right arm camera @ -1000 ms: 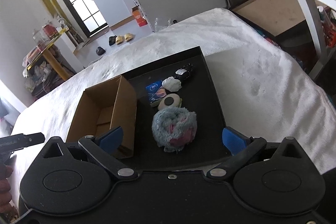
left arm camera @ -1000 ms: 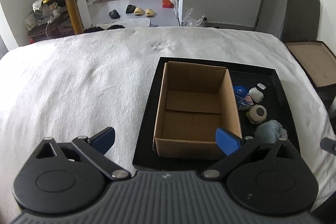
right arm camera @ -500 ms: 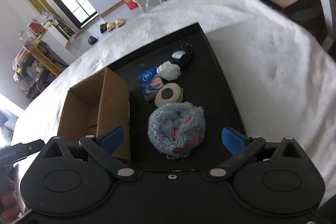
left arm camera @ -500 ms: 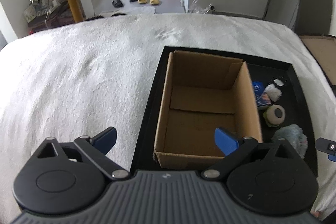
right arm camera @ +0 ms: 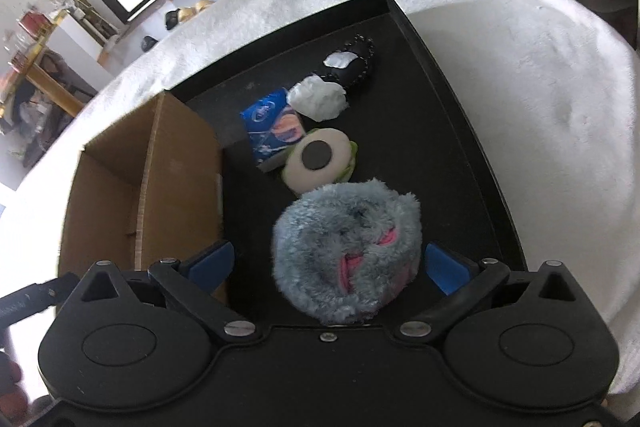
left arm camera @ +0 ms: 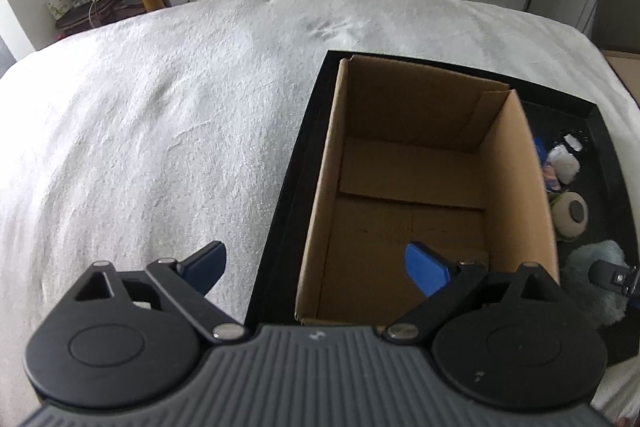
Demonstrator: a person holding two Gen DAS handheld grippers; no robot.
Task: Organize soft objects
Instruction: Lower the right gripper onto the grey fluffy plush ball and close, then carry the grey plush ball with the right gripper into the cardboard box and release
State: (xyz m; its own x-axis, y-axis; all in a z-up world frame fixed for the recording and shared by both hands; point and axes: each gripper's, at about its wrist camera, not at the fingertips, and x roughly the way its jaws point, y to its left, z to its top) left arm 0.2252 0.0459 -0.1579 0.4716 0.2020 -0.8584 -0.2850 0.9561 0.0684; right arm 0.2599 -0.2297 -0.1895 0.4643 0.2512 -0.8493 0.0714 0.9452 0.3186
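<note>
While the white blanket-covered bed (left arm camera: 152, 131) fills the left of the left wrist view, the left tongs (left arm camera: 316, 265) hang spread wide with nothing between the blue pads, one pad over the blanket and the other over the near end of the cardboard box (left arm camera: 412, 203). The box stands open-topped in the left part of the black tray (left arm camera: 304, 131), its long axis running away from the camera, and nothing shows inside it. To its right on the tray floor lie the soft things in a line that also runs away from the camera: a fluffy blue-grey plush (right arm camera: 346, 251) nearest, then a round cream cushion with a dark disc (right arm camera: 318, 157), a blue printed packet (right arm camera: 270, 127) beside the box wall, a crumpled white wad (right arm camera: 318, 99), and farthest a black pouch with white stitching (right arm camera: 352, 59), tilted with its long axis pointing toward the tray's far right corner. The right tongs (right arm camera: 328, 265) are wide open around the plush, a blue pad on either side of it, neither visibly pressing its fur. Pink folds show on the plush's near face. In the left wrist view, part of the right tongs shows in front of the plush.
</note>
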